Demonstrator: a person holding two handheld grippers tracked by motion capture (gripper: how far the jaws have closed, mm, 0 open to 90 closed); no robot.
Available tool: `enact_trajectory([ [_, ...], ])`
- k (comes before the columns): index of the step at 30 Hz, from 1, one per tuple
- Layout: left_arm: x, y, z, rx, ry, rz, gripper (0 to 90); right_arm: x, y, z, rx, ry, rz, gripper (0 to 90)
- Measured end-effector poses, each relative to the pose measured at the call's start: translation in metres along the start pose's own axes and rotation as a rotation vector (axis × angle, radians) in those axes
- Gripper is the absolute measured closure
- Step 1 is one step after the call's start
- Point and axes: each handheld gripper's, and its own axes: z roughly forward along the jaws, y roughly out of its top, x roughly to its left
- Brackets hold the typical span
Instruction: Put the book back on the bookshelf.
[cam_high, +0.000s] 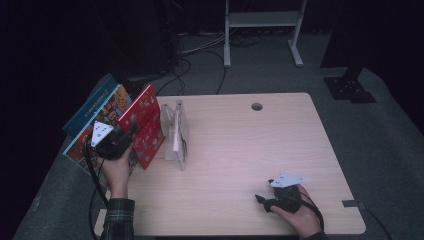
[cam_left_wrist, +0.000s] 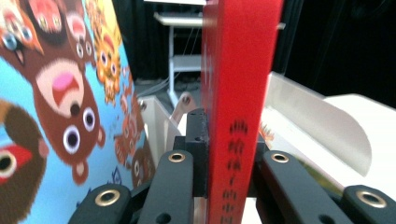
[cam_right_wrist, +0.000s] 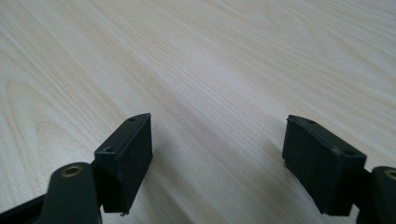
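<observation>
A red picture book (cam_high: 144, 125) stands upright at the table's left, and my left gripper (cam_high: 131, 129) is shut on its spine (cam_left_wrist: 239, 112). Beside it leans a blue book (cam_high: 97, 120) with cartoon bears (cam_left_wrist: 60, 107) on its cover. A white bookstand (cam_high: 177, 135) holding a thin white book stands just right of the red one; its curved white panel (cam_left_wrist: 322, 130) shows in the left gripper view. My right gripper (cam_high: 262, 201) rests low over the table's front right, jaws open with nothing between them (cam_right_wrist: 217, 158).
The light wooden table (cam_high: 250, 145) has a cable hole (cam_high: 257, 106) near its far edge. A white metal frame (cam_high: 262, 30) and cables lie on the dark floor behind. A black stand base (cam_high: 350, 87) sits at the far right.
</observation>
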Motion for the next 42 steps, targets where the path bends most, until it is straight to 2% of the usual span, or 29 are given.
enact_trajectory([
  [2, -0.001, -0.002, 0.0, -0.009, -0.007, 0.002, 79.4, 0.0, 0.0, 0.0, -0.001, -0.001, 0.003, 23.3],
  [5, -0.003, 0.0, 0.001, 0.004, 0.0, 0.008, 79.3, -0.001, -0.001, -0.001, -0.001, -0.002, 0.005, 23.3],
  [11, -0.004, 0.001, -0.002, -0.012, 0.003, 0.0, 76.1, -0.002, -0.002, -0.002, 0.0, -0.009, 0.013, 23.1],
  [16, -0.006, 0.002, -0.009, -0.025, 0.032, -0.001, 52.3, -0.002, -0.002, -0.002, 0.0, -0.009, 0.014, 22.9],
  [23, -0.009, -0.001, -0.018, -0.027, 0.048, 0.008, 28.4, -0.002, -0.002, -0.002, 0.0, -0.009, 0.015, 22.6],
  [29, -0.015, -0.002, -0.028, -0.026, 0.055, 0.015, 17.5, -0.003, -0.002, -0.001, 0.002, -0.011, 0.016, 21.3],
  [31, -0.019, -0.003, -0.031, -0.02, 0.069, 0.02, 13.3, -0.003, -0.002, -0.001, 0.003, -0.013, 0.018, 20.5],
  [36, -0.028, -0.003, -0.041, -0.013, 0.071, 0.03, 5.6, -0.003, -0.001, -0.001, 0.003, -0.014, 0.015, 19.8],
  [42, -0.037, 0.0, -0.054, -0.008, 0.051, 0.025, 0.0, -0.003, -0.001, 0.0, 0.006, -0.013, 0.018, 18.9],
])
